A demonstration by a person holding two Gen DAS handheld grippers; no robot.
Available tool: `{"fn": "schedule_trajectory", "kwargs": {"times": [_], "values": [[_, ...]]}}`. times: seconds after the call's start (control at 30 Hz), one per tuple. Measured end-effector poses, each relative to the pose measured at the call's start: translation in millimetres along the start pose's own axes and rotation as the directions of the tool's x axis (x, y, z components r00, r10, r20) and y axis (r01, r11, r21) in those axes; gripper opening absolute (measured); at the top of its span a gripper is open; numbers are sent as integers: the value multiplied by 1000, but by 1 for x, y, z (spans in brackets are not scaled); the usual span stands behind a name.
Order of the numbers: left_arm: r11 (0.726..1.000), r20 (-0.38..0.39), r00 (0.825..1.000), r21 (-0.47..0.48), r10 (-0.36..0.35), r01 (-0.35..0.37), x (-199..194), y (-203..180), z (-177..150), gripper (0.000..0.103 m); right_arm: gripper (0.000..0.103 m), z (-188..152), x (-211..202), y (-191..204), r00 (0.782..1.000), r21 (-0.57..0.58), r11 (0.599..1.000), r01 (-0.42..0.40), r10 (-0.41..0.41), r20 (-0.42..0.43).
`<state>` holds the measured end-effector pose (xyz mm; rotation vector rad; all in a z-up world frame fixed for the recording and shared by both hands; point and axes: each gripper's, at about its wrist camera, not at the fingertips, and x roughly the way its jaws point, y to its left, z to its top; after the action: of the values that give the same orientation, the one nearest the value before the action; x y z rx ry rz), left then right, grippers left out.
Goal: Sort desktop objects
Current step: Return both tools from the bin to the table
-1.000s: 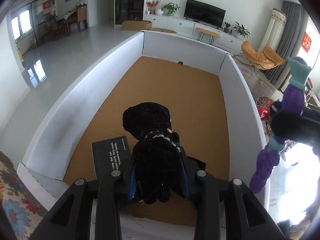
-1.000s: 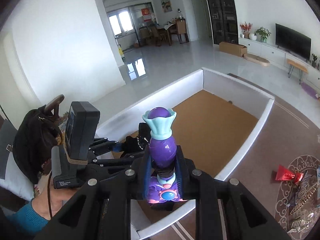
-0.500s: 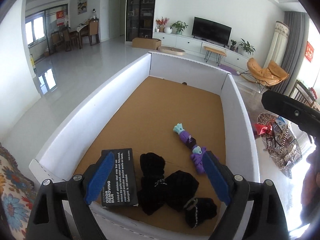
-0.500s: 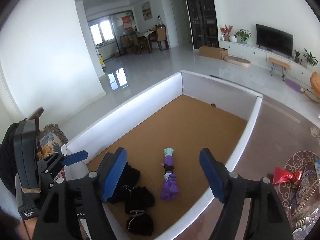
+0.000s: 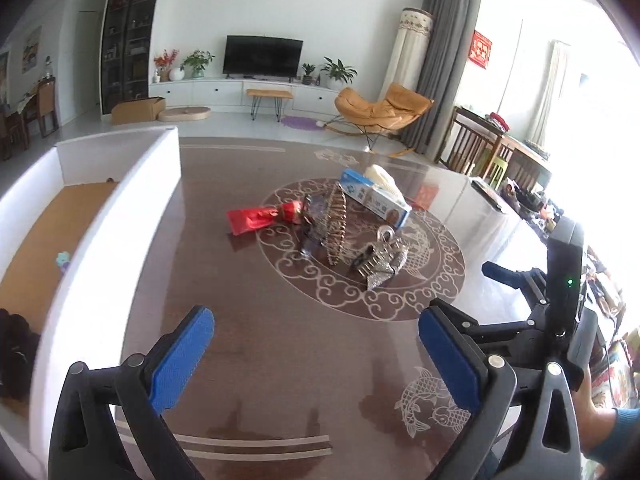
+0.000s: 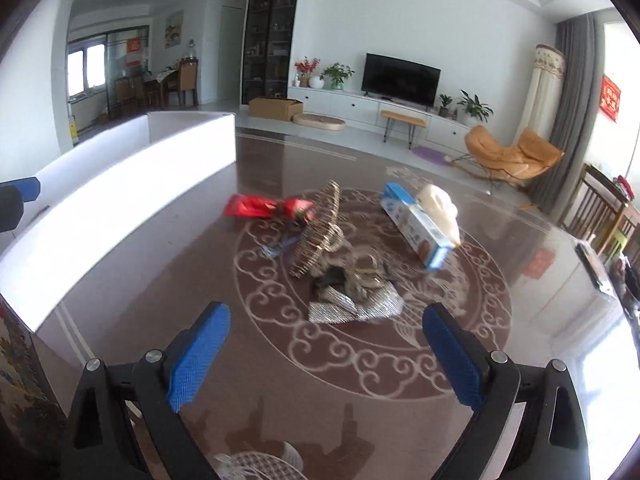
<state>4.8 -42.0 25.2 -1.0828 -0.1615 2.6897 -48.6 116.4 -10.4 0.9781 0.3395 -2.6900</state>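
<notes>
Both the left gripper (image 5: 316,356) and right gripper (image 6: 326,354), jaws just opened wide, are empty and face the pile (image 6: 340,256) on the table (image 6: 260,372), well apart from the box (image 5: 120,216). Between drops; the next move probably calls for closing on one item, perhaps the silver piece (image 6: 360,306)

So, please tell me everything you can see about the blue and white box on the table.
The blue and white box is long and narrow, apparently printed cardboard, with pictures too blurred to read. It lies flat on the dark glossy table, inside the round scroll pattern. A white crumpled bag lies against its far side. Neither gripper touches it.
</notes>
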Motion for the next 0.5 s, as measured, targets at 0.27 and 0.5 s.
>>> {"fn": "schedule_trajectory", "kwargs": {"times": [0.27, 0.5], "values": [[996, -68, 995, 65, 70, -65, 90, -40, -8, 103, 97, -56, 24, -89, 977, 149, 984, 97, -66, -201], [996, -122, 989, 25, 86, -83, 115, -21, -16, 103, 98, -62, 50, -78, 969, 171, 980, 100, -57, -240]]}}
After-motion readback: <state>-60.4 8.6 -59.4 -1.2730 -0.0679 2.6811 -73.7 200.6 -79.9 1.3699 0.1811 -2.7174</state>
